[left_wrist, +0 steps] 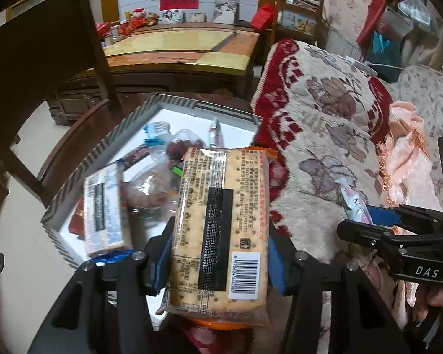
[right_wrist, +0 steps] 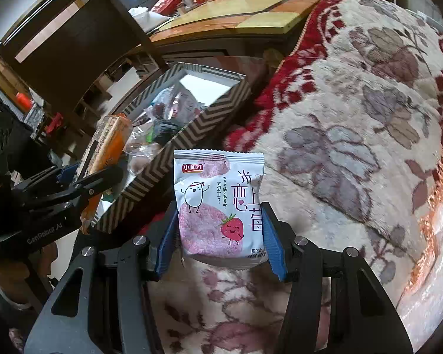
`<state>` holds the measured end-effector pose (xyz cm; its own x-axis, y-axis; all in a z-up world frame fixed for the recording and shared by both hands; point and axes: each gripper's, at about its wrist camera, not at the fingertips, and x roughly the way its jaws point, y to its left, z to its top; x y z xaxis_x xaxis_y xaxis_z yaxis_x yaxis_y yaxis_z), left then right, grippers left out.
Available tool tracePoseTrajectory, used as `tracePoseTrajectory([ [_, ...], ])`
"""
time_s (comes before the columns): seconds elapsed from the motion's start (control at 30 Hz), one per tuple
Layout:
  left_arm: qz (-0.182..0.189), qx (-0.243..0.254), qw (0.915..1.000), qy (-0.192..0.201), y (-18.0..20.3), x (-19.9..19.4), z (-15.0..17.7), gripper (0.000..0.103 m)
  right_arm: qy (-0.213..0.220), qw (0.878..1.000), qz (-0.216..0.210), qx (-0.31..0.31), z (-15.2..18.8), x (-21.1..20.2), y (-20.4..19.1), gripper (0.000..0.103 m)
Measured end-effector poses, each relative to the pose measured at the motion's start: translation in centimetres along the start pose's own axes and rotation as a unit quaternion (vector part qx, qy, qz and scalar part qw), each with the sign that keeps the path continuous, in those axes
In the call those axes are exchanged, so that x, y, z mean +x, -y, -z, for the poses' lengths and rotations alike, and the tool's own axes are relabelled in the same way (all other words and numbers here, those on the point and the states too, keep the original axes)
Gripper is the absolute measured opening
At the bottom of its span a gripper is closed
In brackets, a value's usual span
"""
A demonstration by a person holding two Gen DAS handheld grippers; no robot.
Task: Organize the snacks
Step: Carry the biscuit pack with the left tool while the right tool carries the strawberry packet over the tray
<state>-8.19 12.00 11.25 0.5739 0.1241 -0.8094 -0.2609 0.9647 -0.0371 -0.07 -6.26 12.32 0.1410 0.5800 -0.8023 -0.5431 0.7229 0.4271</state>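
1. I am holding the cracker pack (left_wrist: 218, 236) in the left gripper (left_wrist: 218, 253); the jaws are clamped on its two long sides, and its long axis is running straight forward, away from the camera.
2. I am holding the strawberry snack bag (right_wrist: 218, 206) in the right gripper (right_wrist: 218, 236); the jaws are clamped on its left and right edges, and the bag is standing upright between them.
3. Both packs are hanging in the air, not resting on anything.
4. The striped box (left_wrist: 103, 159) is lying ahead and a little to the left of both grippers, beside the edge of the flowered blanket (right_wrist: 354, 147).
5. In my judgement the left hand is nearer: the cracker pack is already hanging over the near part of the box, while the strawberry bag is just outside the near wall.
6. Counting: one cracker pack held, one strawberry bag held, one box.
7. Inside the box I am seeing a second cracker pack (left_wrist: 104, 206) and several other wrapped snacks; their exact number I cannot tell.
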Motion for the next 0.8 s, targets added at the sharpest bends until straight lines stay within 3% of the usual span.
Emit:
tracePoseTrajectory([
  [0.8,-0.033,-0.083,0.9959,-0.013,-7.6,1.4,0.4,0.056,-0.028,0.998,-0.018,-0.051,-2.9,3.5,-5.1,0.052],
])
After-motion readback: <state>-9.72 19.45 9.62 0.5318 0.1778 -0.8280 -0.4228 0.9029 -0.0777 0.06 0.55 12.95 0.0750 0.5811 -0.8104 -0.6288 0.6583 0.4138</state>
